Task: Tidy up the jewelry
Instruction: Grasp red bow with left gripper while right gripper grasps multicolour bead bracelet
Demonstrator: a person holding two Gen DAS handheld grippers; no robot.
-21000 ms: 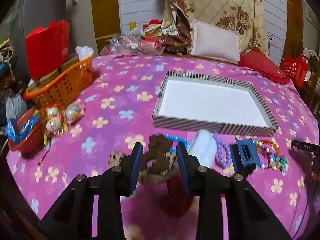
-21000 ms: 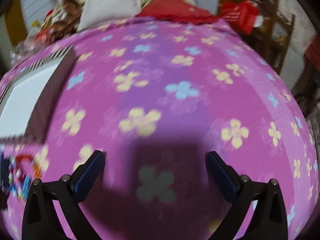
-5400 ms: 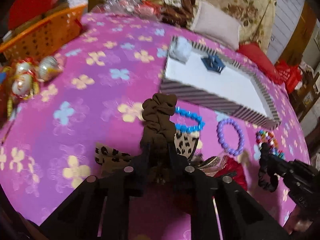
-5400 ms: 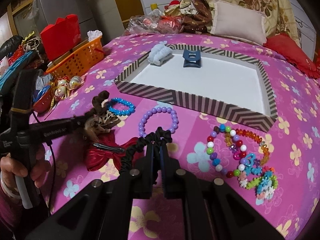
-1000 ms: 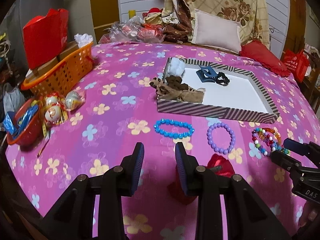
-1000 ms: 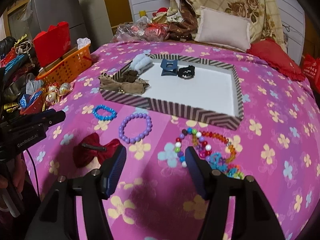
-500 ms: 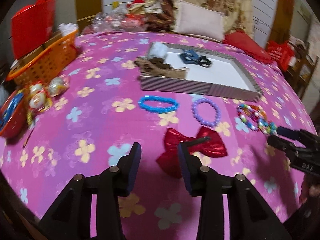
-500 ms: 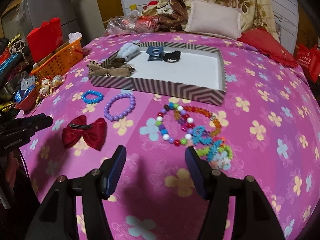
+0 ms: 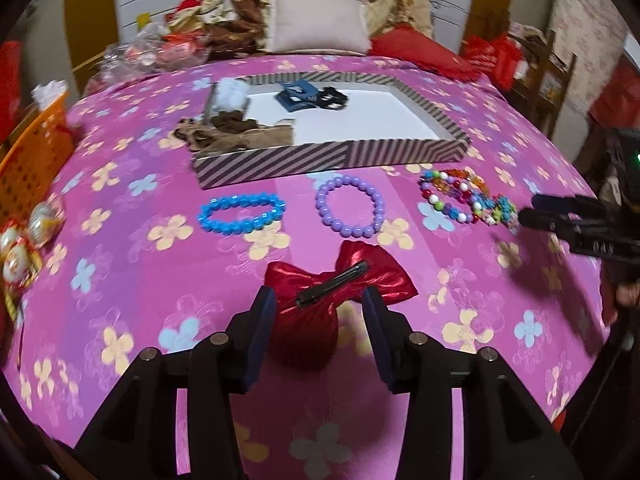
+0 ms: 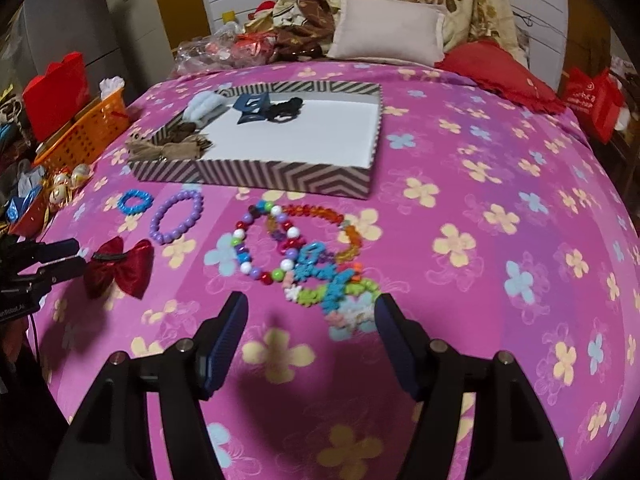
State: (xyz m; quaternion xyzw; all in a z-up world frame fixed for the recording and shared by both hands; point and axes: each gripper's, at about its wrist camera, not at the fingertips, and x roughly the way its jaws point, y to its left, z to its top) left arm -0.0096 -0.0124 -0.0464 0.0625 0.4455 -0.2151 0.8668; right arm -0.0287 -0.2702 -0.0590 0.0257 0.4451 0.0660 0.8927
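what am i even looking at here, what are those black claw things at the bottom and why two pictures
Those claws are hand-held grippers, one in each of a person's hands, each with a wide-angle camera looking along its two fingers. So the two pictures show the same bed, once from each hand.

In the left hand's picture the left gripper is open and its jaws have just been opening, with the red bow clip lying loose between them. The right gripper is open too, just short of a pile of colourful bead bracelets. Neither holds anything.

On the pink flowered bedspread also lie a blue bracelet and a purple bracelet. The striped tray behind them already holds a few hair accessories.
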